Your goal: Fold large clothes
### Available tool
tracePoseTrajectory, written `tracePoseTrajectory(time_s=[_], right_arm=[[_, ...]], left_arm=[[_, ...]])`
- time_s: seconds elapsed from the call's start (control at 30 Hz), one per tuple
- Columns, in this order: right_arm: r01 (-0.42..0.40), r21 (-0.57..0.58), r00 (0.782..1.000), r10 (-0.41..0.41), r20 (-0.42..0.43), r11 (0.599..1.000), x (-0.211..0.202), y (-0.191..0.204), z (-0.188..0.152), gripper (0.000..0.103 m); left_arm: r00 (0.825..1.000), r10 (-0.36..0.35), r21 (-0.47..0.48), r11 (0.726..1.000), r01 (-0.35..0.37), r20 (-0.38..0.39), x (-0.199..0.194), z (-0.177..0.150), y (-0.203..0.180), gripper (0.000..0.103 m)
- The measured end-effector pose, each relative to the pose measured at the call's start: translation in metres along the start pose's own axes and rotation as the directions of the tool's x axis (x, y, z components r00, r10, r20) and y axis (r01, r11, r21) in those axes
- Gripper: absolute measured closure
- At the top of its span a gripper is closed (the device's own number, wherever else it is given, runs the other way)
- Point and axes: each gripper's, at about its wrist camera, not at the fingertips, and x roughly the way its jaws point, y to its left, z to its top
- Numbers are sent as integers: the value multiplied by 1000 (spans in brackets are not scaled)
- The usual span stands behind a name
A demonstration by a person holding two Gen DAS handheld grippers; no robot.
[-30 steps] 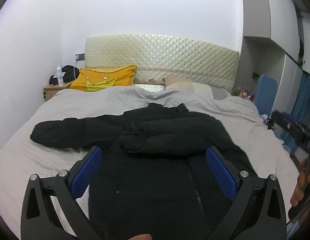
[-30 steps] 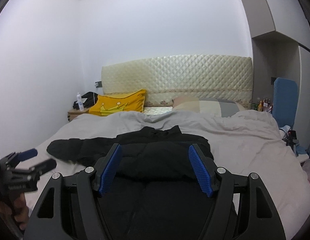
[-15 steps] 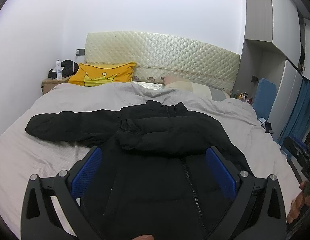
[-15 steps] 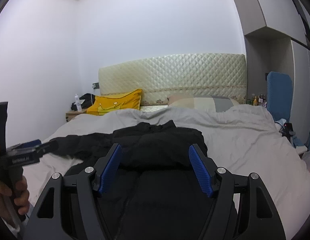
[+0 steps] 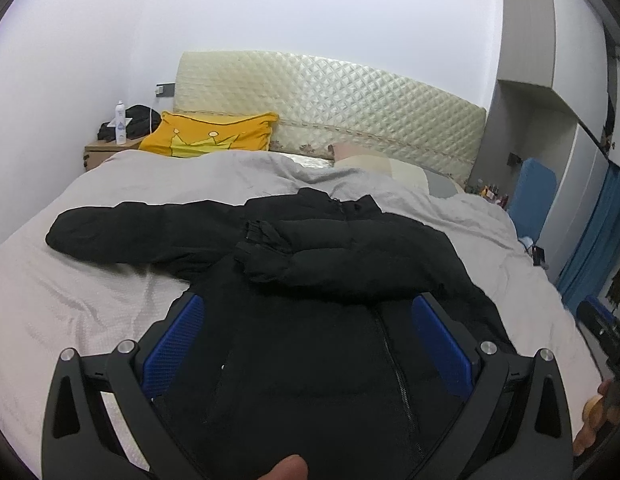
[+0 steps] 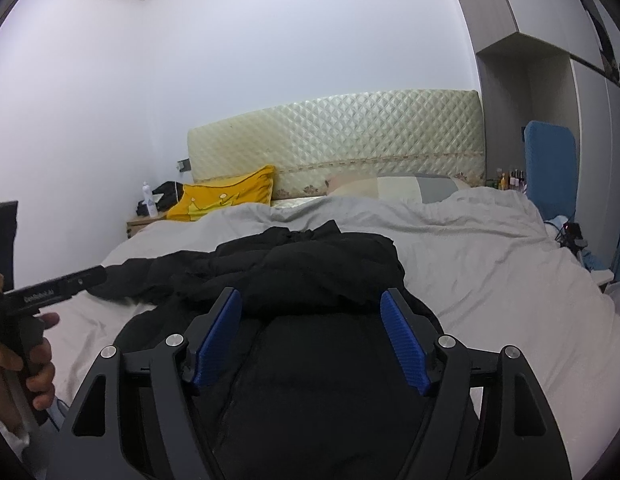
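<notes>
A black puffer jacket [image 5: 318, 320] lies front up on the grey bed [image 5: 61, 292], collar toward the headboard. Its right sleeve [image 5: 350, 256] is folded across the chest; its left sleeve [image 5: 149, 232] lies stretched out to the left. My left gripper [image 5: 305, 312] is open and empty, held above the jacket's lower body. My right gripper [image 6: 312, 304] is open and empty too, above the same jacket [image 6: 310, 264] near its hem. The left gripper's handle [image 6: 37, 292] shows at the left edge of the right wrist view.
A yellow pillow [image 5: 213, 136] and a pale pillow [image 5: 382, 164] lie by the quilted headboard [image 5: 330, 108]. A nightstand [image 5: 105, 148] with a bottle stands at the back left. A blue chair [image 6: 550, 168] and a wardrobe are on the right.
Both grippers have shifted and tilted slightly over the jacket, both still open. The jacket has not moved.
</notes>
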Motion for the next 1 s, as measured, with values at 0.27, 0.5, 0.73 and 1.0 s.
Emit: tracePoseTrajectory(time_s=[0.27, 0.5, 0.73, 1.0], right_arm=[[38, 10, 999, -38, -1, 999, 1, -12, -12, 29], [52, -1, 998, -52, 25, 999, 3, -11, -22, 27], [43, 44, 999, -42, -16, 998, 12, -18, -29, 26], [56, 44, 996, -53, -69, 997, 29, -16, -41, 26]], left_arm=[[998, -26, 52, 998, 29, -60, 20, 5, 5, 0], [995, -3, 62, 998, 9, -101, 48, 40, 47, 0], [979, 172, 4, 985, -173, -109, 81, 75, 133, 0], [953, 260, -108, 954, -278, -154, 103, 84, 228, 0]])
